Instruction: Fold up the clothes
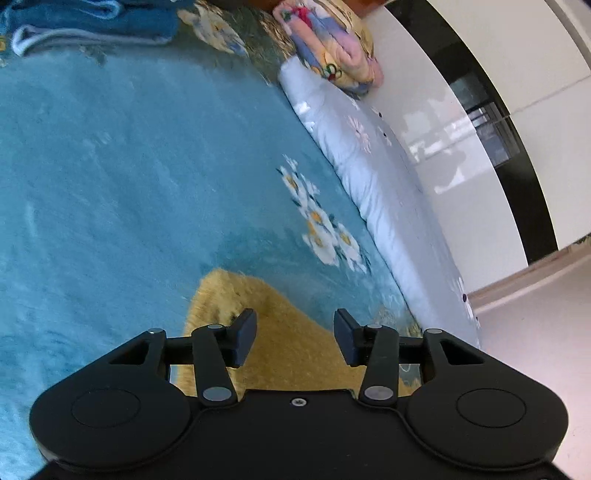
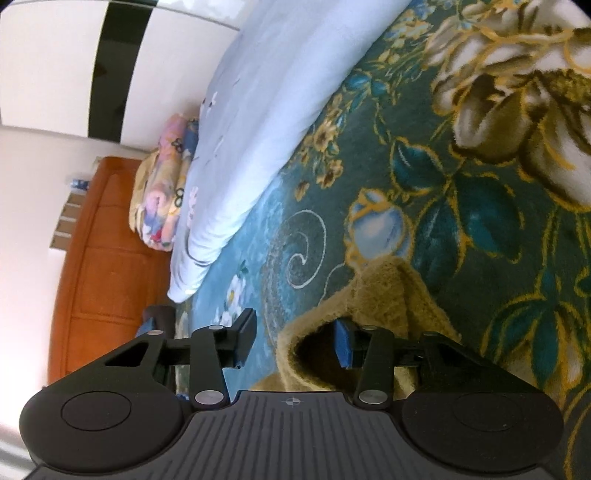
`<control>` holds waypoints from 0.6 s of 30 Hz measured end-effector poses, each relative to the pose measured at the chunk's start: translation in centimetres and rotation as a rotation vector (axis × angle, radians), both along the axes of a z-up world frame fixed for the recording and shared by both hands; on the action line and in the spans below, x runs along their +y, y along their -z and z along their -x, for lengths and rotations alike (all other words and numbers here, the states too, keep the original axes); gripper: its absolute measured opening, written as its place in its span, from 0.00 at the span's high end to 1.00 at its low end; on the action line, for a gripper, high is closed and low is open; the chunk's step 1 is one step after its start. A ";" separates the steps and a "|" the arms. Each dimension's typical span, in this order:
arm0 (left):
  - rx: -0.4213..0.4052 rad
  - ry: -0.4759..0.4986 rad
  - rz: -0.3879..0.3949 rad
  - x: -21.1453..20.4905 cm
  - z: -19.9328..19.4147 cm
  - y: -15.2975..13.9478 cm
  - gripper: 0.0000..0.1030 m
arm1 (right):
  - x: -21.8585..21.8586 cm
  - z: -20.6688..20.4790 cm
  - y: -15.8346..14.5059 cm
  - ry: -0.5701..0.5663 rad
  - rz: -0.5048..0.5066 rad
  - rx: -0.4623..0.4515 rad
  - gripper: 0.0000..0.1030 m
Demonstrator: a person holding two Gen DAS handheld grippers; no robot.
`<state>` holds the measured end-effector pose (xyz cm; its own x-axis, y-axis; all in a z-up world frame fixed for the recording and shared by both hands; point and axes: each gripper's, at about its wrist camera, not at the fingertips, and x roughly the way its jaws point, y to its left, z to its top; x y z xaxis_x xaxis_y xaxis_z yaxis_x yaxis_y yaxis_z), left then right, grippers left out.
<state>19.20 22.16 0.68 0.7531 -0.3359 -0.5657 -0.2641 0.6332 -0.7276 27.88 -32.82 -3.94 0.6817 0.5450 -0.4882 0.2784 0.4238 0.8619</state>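
Observation:
A fuzzy mustard-yellow garment (image 1: pixel 280 332) lies on the teal floral blanket (image 1: pixel 129 184) of a bed. My left gripper (image 1: pixel 294 338) is open just above it, its fingers straddling the cloth without closing on it. In the right wrist view the same yellow garment (image 2: pixel 388 291) is bunched up, a fold draped round the right finger. My right gripper (image 2: pixel 293 339) is open, with nothing pinched between its pads.
A folded blue garment (image 1: pixel 92 26) lies at the far end of the bed. A pale blue pillow (image 1: pixel 369 170) and a rolled floral quilt (image 1: pixel 332 48) lie along the bed's edge. An orange wooden headboard (image 2: pixel 107 266) and white wall stand beyond.

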 end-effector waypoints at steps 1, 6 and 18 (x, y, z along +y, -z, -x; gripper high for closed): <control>0.010 -0.011 -0.008 0.2 0.0 0.1 0.57 | 0.1 0.0 0.0 -0.002 0.001 0.001 0.60; 0.062 -0.073 -0.030 1.2 0.1 1.1 0.56 | 0.3 0.0 -0.2 -0.012 0.023 0.003 0.60; 0.072 -0.010 0.016 0.1 -2.5 1.4 0.87 | 0.2 -1.4 0.9 0.019 0.010 0.061 0.83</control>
